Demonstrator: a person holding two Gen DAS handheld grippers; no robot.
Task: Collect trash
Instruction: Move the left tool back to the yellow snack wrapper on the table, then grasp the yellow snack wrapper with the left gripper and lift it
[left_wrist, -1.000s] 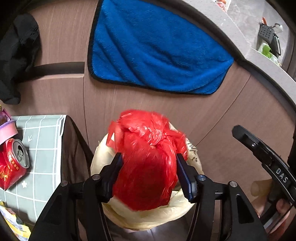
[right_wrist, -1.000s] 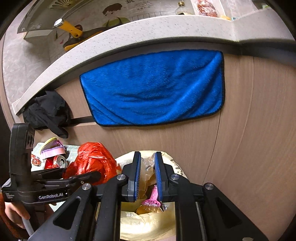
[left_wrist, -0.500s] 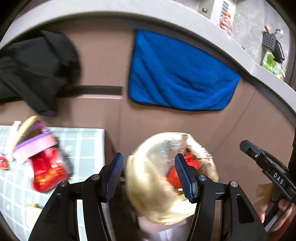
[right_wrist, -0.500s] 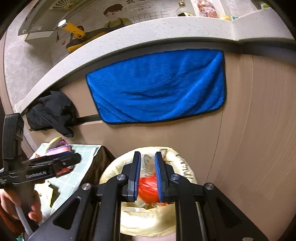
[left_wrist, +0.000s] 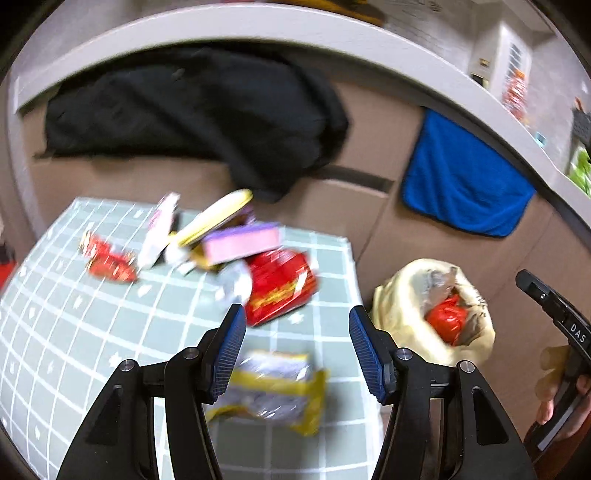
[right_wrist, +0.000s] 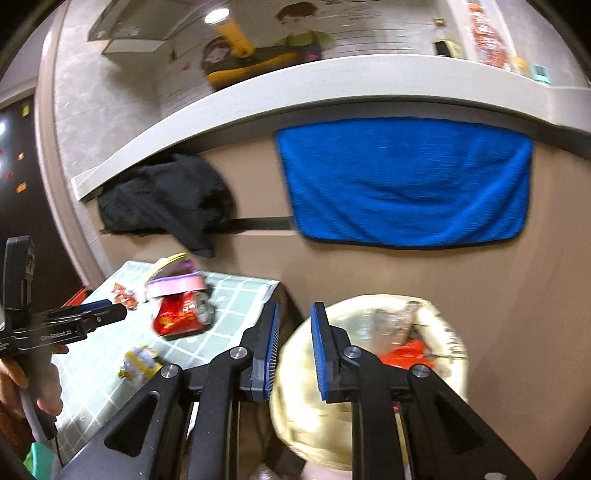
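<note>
On checked table (left_wrist: 74, 332): one red can (left_wrist: 280, 291), one yellow wrapper (left_wrist: 273, 391), one pink tub (left_wrist: 240, 242). Right, one bin (left_wrist: 402, 295) holding one red bag (left_wrist: 445, 319). Left gripper (left_wrist: 297, 347) spread, empty; right gripper (right_wrist: 293, 347) parted, empty.

The right gripper (right_wrist: 293, 347) hangs with its blue-padded jaws parted and nothing between them, above the left rim of the cream-lined trash bin (right_wrist: 373, 369), which stands just beside the right edge of the table's green checked tablecloth (right_wrist: 236, 295). A red plastic bag (right_wrist: 404, 354) lies inside the bin. On the cloth, a crushed red can (right_wrist: 183, 314) lies on its side near the far edge with a pink-rimmed cup (right_wrist: 175, 282) touching it behind, and a yellow wrapper (right_wrist: 140, 362) sits nearer. The left gripper (right_wrist: 88, 312) is over the cloth's left side. A blue towel (right_wrist: 406, 181) and black cloth (right_wrist: 166, 199) hang from the counter (right_wrist: 295, 88).
</note>
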